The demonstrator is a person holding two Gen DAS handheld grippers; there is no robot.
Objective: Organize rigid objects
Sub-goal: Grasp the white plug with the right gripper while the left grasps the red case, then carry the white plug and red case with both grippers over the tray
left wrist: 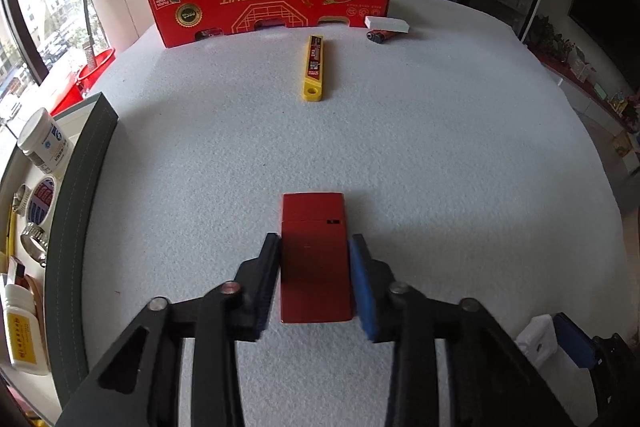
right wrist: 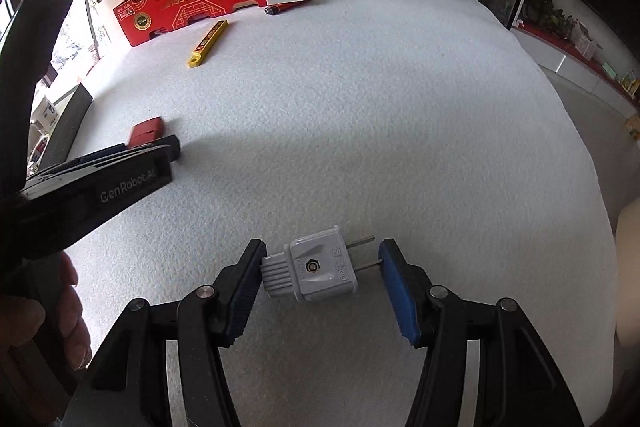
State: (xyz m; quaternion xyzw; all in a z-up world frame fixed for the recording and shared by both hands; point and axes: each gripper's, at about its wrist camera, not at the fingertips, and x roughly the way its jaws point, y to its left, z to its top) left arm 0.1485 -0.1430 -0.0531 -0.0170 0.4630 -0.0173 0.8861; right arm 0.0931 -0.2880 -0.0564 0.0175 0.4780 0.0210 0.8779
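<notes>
Red lighter point(left wrist: 314, 259) lies flat on the white textured table point(left wrist: 440, 147), between the fingers of the left gripper point(left wrist: 315, 247); the pads sit against both of its long sides, narrowed onto it. White plug point(right wrist: 316, 269) lies sideways between the right gripper point(right wrist: 320, 259) fingers (its ribbed end touches the left pad, its prongs reach the blue right pad). Farther off, a yellow blade case point(left wrist: 314, 69) lies near the red cardboard box point(left wrist: 272, 1), with a white block point(left wrist: 387, 24) and a small dark lighter point(left wrist: 380, 36) beside it.
</notes>
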